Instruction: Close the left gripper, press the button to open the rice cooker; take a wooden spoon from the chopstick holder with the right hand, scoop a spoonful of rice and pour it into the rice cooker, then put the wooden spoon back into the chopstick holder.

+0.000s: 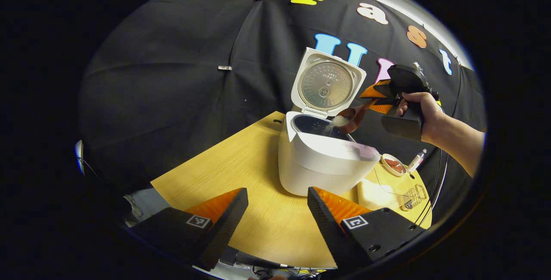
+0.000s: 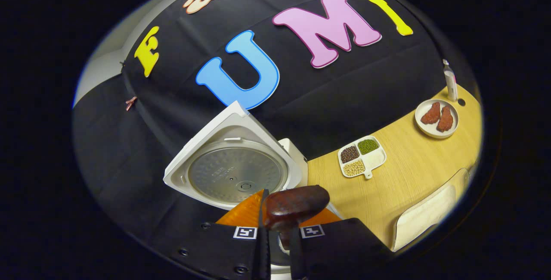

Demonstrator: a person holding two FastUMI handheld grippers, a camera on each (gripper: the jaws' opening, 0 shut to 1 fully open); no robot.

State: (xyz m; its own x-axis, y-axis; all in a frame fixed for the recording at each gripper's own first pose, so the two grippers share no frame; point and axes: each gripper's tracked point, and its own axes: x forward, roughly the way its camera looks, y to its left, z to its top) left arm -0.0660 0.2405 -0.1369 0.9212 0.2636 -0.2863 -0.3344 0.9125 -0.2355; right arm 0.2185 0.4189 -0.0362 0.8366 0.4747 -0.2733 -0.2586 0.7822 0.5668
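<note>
The step in hand is the pour. In the left gripper view, the right gripper [image 1: 379, 97], held in a hand [image 1: 424, 112], carries the wooden spoon [image 1: 351, 118] above the open rice cooker [image 1: 323, 159]. The spoon bowl is tilted toward the inner pot [image 1: 312, 126], and white rice [image 1: 338, 122] falls from it into the pot. In the right gripper view, the right gripper [image 2: 279, 228] has its fingers nearly together, clamped on the spoon handle, with the dark back of the wooden spoon [image 2: 297, 204] just ahead of them. The left gripper [image 1: 277, 211] stands wide open over the wooden table [image 1: 241, 163] in front of the cooker and holds nothing.

To pour well, keep the spoon bowl over the pot opening, not over the rim. Increase the tilt slowly so the rice falls in one stream. Maintain a firm clamp, since a round handle is likely to roll between the fingers. Keep the spoon away from the raised lid [image 1: 327, 84]. Level the spoon only when the bowl is empty.

Count, right gripper view:
- one rice cooker lid [image 2: 234, 163], raised;
- one divided dish [image 2: 361, 156] with four compartments, three holding beans or grains;
- one round plate [image 2: 437, 118] carrying two reddish pieces;
- one small bottle [image 2: 450, 82] beyond the plate.

Count, left gripper view: one wire rack [image 1: 413, 196] near the right edge of the table.
</note>
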